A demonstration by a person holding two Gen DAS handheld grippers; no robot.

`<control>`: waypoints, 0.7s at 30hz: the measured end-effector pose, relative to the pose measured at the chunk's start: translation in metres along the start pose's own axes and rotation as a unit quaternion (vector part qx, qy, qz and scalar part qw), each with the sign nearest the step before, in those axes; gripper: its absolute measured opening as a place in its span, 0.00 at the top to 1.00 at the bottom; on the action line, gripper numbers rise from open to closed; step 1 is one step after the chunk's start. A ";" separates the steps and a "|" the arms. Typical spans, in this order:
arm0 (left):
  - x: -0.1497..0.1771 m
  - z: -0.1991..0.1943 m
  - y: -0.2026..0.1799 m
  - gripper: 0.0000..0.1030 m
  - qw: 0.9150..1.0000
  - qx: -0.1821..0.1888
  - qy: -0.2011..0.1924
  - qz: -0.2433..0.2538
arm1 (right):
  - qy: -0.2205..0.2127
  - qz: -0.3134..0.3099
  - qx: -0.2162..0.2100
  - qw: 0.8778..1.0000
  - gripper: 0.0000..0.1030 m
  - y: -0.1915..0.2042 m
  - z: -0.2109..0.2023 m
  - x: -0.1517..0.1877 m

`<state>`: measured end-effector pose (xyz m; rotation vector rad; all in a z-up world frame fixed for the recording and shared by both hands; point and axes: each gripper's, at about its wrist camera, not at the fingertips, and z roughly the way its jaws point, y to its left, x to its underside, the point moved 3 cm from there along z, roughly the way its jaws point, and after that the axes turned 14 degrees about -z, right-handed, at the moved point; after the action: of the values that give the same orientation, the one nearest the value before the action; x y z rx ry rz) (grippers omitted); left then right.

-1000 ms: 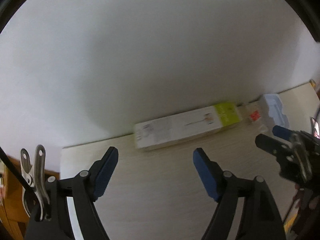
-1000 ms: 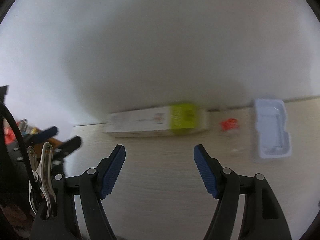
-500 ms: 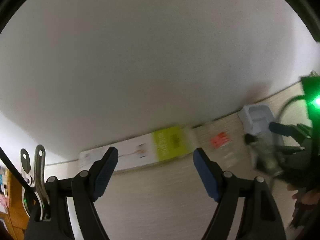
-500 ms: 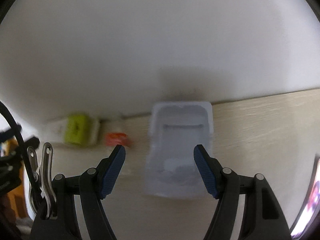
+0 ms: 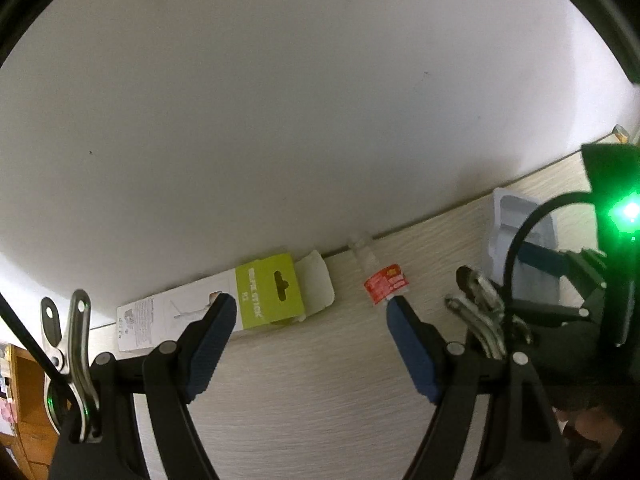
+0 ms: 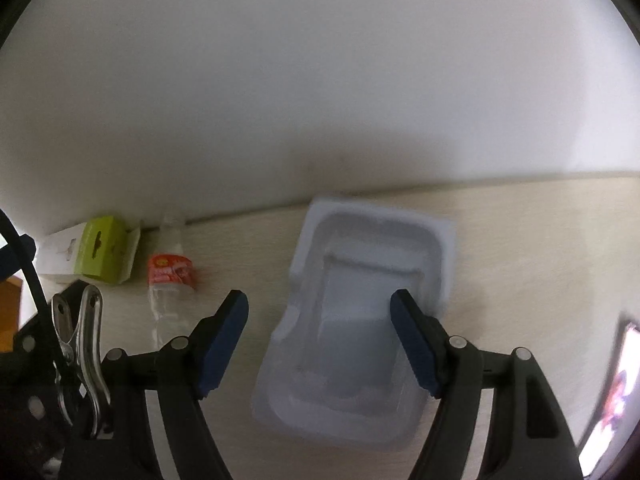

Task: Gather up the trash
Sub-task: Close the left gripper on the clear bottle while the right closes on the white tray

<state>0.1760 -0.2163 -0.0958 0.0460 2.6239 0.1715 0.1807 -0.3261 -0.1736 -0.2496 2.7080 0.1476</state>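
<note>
My right hand-held gripper is spread wide over a white plastic tray filling the middle of its frame, a full view my left camera lacks, where the tray is half hidden at the right edge. My left hand-held gripper, also spread and empty, shows the long box with its green end whole, and the clear bottle with a red label. All three lie on the pale wood-grain table against a white wall.
</note>
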 end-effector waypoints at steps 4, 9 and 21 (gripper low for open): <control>-0.002 0.000 0.002 0.21 1.000 -0.002 -0.004 0.002 | -0.021 0.038 -0.047 0.998 0.75 -0.011 -0.001 0.006; 0.000 0.000 0.004 0.21 1.000 -0.005 -0.004 0.000 | -0.043 0.066 -0.074 0.994 0.85 -0.021 -0.016 0.017; 0.010 0.010 -0.036 0.21 0.999 -0.019 -0.024 0.028 | -0.103 0.103 -0.117 0.982 0.92 -0.059 -0.059 0.034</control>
<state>0.1719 -0.2498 -0.1144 0.1092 2.5715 0.2376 0.1387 -0.3973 -0.1377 -0.0190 2.5030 0.5252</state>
